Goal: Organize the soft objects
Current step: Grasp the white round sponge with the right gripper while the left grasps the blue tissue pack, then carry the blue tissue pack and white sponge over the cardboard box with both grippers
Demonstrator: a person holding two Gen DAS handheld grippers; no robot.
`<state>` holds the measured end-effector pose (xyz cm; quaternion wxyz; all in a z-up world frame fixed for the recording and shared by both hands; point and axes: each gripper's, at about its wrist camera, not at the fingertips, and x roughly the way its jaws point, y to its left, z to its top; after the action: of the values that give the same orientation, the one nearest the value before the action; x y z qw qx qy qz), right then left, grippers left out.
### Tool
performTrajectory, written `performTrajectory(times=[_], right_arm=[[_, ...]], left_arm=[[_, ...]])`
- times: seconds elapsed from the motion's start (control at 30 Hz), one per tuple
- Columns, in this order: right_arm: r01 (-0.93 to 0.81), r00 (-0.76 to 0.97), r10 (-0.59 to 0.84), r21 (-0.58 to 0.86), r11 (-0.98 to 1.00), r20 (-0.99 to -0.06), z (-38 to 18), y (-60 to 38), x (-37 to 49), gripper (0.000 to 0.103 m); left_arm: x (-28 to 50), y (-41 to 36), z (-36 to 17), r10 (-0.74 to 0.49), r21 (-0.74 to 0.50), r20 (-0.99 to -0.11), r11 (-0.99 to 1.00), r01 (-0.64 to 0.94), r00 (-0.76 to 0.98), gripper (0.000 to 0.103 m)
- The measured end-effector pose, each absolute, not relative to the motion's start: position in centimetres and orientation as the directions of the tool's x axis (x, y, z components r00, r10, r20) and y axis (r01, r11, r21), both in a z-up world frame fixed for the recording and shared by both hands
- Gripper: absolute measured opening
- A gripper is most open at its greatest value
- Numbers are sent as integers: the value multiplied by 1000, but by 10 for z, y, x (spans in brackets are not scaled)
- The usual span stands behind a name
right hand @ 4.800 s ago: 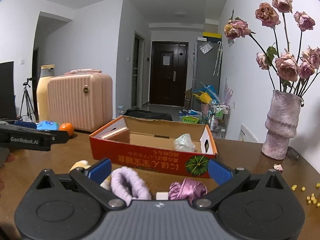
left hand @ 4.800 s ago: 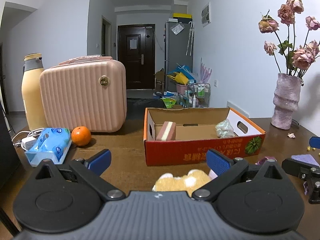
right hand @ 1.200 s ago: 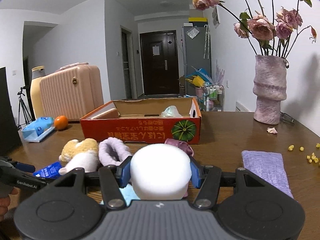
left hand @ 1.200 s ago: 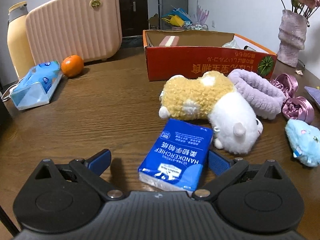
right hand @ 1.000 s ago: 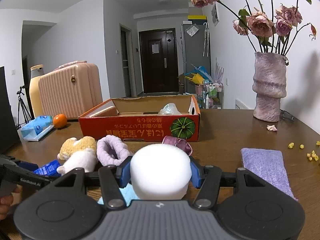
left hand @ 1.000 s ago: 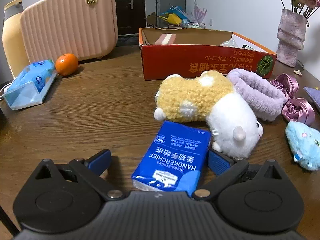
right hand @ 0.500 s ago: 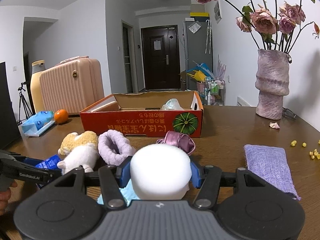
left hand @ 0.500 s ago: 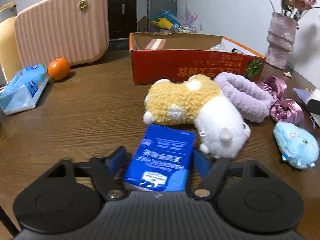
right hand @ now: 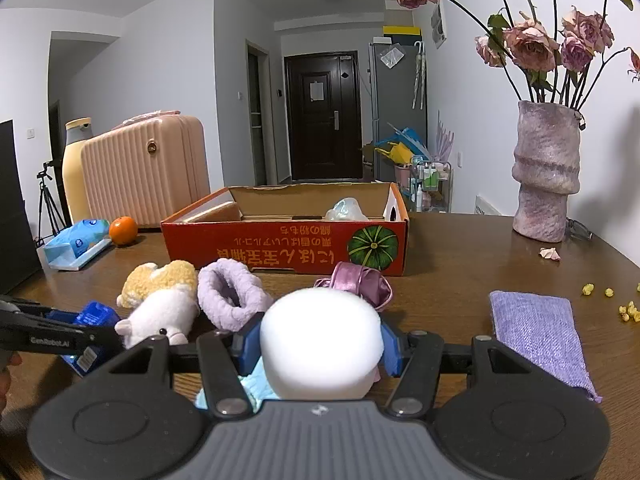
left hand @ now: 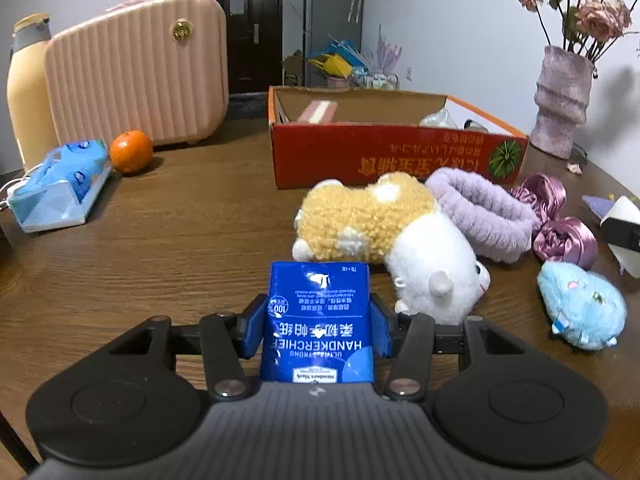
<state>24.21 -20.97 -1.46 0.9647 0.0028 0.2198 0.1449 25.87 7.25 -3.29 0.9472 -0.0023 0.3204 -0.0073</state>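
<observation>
The left gripper (left hand: 318, 326) was closing its jaws on a blue tissue pack (left hand: 318, 320), the blue pads already touching both sides of it, and the pack sat low over the brown table (left hand: 168, 240) right in front of the plush hamster (left hand: 384, 236). The right gripper (right hand: 320, 346) was about half open and clamped on a white foam ball (right hand: 320, 340), pads pressed in on both sides, held just above the table with a bit of light blue plush showing under it. That blue plush (left hand: 580, 308) showed better in the left view, lying off to the right of the hamster. Behind the hamster was a fuzzy purple band (left hand: 484, 212), touching it, and next to that a shiny pink scrunchie (left hand: 560, 224). The red box (left hand: 392, 152) stood open just past all of them, with a pink sponge block (left hand: 318, 111) and a crumpled clear bag (right hand: 346, 210) already inside. A purple cloth (right hand: 536, 336) lay flat on the right side, well apart from the pile. Further left were an orange (left hand: 131, 151), a wipes pack (left hand: 60, 184) and a pink case (left hand: 136, 68), with a vase (right hand: 546, 172) of dried roses at the far right.
</observation>
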Motion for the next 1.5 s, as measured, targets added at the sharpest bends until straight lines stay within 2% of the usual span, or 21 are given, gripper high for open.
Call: performTrajectory(times=[0.53, 0.87, 1.5], right_arm=[[-280, 882, 285, 69, 958, -376, -9, -209, 235, 56], [-269, 898, 281, 83, 960, -339, 0, -210, 230, 56], [-291, 918, 305, 91, 952, -254, 36, -184, 256, 56]], left_arm=[[228, 79, 1, 16, -64, -481, 996, -54, 877, 52], [222, 74, 15, 17, -77, -440, 995, -56, 898, 52], [256, 60, 57, -17, -128, -348, 991, -30, 937, 52]])
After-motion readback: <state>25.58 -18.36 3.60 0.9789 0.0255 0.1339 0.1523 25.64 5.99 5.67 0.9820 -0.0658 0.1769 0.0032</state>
